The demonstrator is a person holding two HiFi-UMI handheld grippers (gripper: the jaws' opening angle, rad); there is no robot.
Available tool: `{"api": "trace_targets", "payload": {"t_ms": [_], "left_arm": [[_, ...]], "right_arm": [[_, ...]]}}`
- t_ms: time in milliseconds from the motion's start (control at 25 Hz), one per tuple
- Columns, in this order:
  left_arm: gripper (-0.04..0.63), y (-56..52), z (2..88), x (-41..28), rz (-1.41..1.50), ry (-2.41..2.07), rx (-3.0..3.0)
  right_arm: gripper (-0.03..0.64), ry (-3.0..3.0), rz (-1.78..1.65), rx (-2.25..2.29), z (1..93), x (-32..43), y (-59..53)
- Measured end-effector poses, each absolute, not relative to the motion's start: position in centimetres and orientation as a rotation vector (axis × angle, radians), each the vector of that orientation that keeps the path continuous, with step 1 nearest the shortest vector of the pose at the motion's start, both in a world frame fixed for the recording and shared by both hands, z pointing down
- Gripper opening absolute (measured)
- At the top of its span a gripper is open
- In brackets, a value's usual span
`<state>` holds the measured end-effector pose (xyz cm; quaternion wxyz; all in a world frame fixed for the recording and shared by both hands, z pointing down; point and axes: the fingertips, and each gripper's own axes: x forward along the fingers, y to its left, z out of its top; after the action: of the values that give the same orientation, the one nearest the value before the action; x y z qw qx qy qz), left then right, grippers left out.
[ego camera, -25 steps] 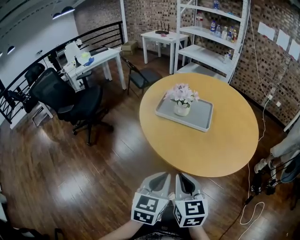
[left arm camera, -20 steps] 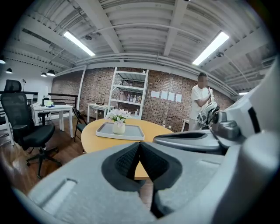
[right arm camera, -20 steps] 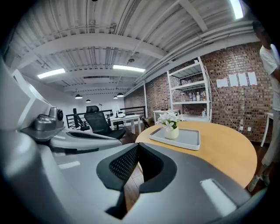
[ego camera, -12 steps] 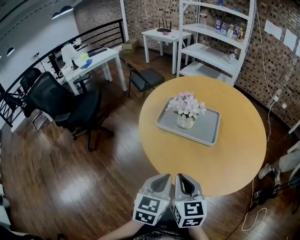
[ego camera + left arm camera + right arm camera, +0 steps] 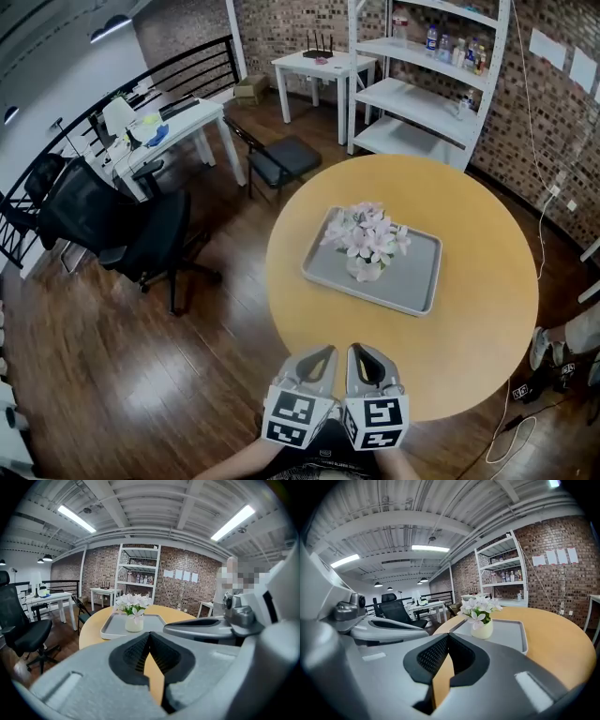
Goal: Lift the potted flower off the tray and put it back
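Well ahead of both closed, empty jaws, on tray (image 5: pixel 414 270): pot (image 5: pixel 364 271), probably light, top-heavy, with fragile blooms (image 5: pixel 367 236); take by its sides.

The potted flower (image 5: pixel 366 246) stands on the left half of the tray (image 5: pixel 417 274); the tray lies near the middle of the round worktop (image 5: pixel 469 319); the left tool (image 5: pixel 315 364) and right tool (image 5: pixel 364 362) hang side by side over the worktop's near edge, well short of the tray; left of the worktop an office chair (image 5: pixel 141 234) stands on the floor (image 5: pixel 141 375), a desk (image 5: pixel 169 122) behind it; a folding chair (image 5: pixel 281 159) sits just beyond the far-left rim; a shelf unit (image 5: pixel 412 94) lines the wall (image 5: pixel 553 122) behind, a small table (image 5: pixel 323 64) to its left.
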<state>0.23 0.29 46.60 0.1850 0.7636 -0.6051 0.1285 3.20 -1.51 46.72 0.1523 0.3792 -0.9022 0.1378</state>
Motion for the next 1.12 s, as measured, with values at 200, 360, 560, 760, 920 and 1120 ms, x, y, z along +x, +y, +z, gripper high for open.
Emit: {"api": "trace_targets", "payload": {"t_ms": [200,360,560,760,920,1120], "left_arm": [[0.003,-2.3,46.9,-0.9,0.362,-1.690,2.160],[0.003,-4.3,47.1,-1.3,0.380,-1.649,2.192],[0.003,-7.1,46.9,-2.2,0.397,-1.567,2.263],[0.003,-9.8,47.3,-3.7,0.406,-1.477,2.319],[0.003,-11.5,47.4,-5.0,0.428,-1.422,2.366],[0.003,-13.9,47.3,-6.6,0.431,-1.371,2.406]], "right_arm": [[0.005,-2.563,0.402,1.144,47.3,2.9,-4.4],[0.012,-2.543,0.418,1.203,47.7,2.4,-6.5],[0.037,-2.492,0.446,1.324,48.7,1.5,-9.5],[0.090,-2.428,0.456,1.417,50.7,0.2,-12.3],[0.120,-2.359,0.470,1.509,52.0,-0.5,-14.5],[0.229,-2.281,0.511,1.582,53.7,-1.6,-17.4]]}}
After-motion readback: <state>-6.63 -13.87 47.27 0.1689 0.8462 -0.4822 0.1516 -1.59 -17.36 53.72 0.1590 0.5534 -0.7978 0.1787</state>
